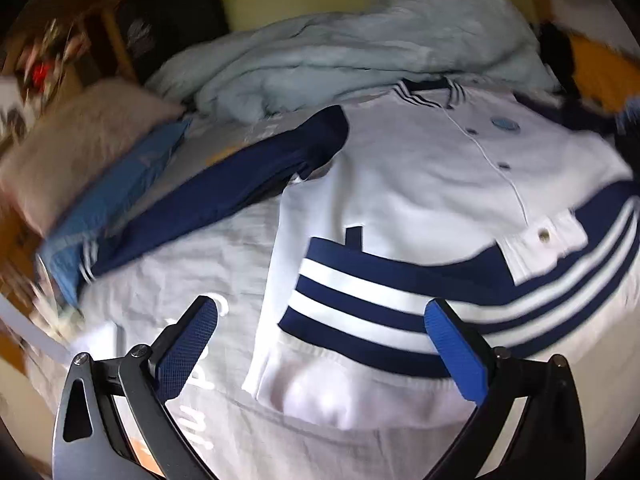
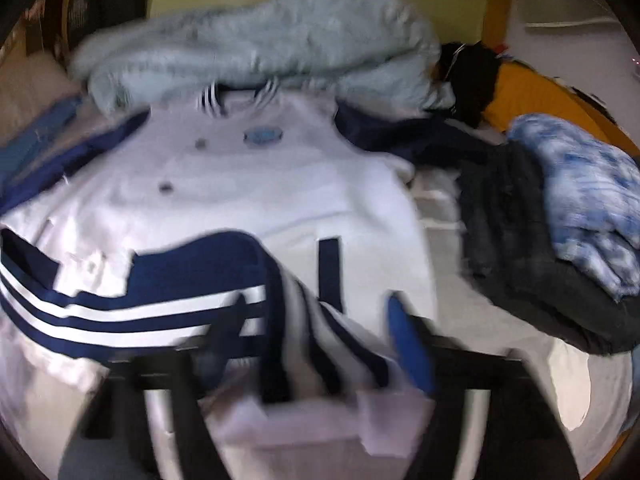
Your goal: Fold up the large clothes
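Jacket (image 1: 420, 176): white with navy sleeves, lying front up on the bed (image 1: 200, 264), collar toward the far end. It is partly folded.
Right sleeve (image 2: 192, 280): laid across the lower front, so its white stripes run sideways. The cuff end (image 2: 332, 344) is bunched up near the hem — it looks like it needs smoothing flat.
Left sleeve (image 1: 224, 184): out to the side, not folded in yet. My guess is this is the next part to bring over.
Left gripper (image 1: 320, 344): wide open and holding nothing, above the hem.
Right gripper (image 2: 316, 340): the view is blurry, but the jaws look apart with the striped cuff between them. I can't see the pads pressing on it, so I think the cuff is let go.
How to do it well: lay each sleeve flat and straight before the next fold — lumps will show later. Grab the left sleeve near the cuff, not the middle.
Around it: a pale blue blanket (image 1: 360, 44) behind the collar, a pillow (image 1: 76, 144) on one side, and a dark pile (image 2: 532, 264) on the other. Keep the jacket off these.
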Tool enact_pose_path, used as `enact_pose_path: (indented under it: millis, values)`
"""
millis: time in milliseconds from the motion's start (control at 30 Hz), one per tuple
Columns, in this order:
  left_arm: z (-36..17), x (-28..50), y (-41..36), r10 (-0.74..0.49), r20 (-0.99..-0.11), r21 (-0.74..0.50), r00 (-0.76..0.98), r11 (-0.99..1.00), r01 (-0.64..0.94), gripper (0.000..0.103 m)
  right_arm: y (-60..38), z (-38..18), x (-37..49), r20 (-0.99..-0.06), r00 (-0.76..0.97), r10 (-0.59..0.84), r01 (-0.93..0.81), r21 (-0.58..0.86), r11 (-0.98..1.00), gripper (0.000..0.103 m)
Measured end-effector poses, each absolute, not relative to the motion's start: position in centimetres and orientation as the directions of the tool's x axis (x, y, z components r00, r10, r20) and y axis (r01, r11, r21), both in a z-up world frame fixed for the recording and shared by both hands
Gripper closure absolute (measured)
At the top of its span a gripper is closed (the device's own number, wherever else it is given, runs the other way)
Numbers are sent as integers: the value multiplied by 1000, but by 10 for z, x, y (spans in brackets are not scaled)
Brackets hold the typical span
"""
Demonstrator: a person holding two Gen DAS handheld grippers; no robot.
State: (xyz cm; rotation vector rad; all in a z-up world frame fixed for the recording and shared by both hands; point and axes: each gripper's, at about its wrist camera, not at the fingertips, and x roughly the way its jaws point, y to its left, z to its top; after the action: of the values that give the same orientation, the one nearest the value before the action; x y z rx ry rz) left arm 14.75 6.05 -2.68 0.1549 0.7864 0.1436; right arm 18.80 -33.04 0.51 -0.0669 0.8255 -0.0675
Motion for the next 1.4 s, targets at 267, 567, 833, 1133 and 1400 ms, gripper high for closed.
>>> enact_pose_path:
  millis: [267, 567, 833, 1133, 1400]
  values:
    - [-72, 175, 90, -47, -808, -57, 588, 998, 2, 55, -377, 26, 153, -741, 672, 1, 55, 51, 997, 24]
    - [-14, 171, 82, -37, -646, -45, 762, 999, 11, 91, -345, 4, 168, -767, 641, -30, -76, -102, 992, 28]
    - [-17, 211, 87, -7, -640, -33, 768, 999, -19, 90, -355, -1, 217, -728, 671, -145, 87, -116, 989, 93]
    - [-51, 209, 97, 72, -719, 10, 692, 996, -93, 43, -388, -5, 217, -756, 650, -74, 189, 67, 980, 64]
    - [-37, 158, 129, 73, -738, -125, 671, 962, -242, 20, -419, 9, 158, -775, 632, 27, 236, 225, 945, 54]
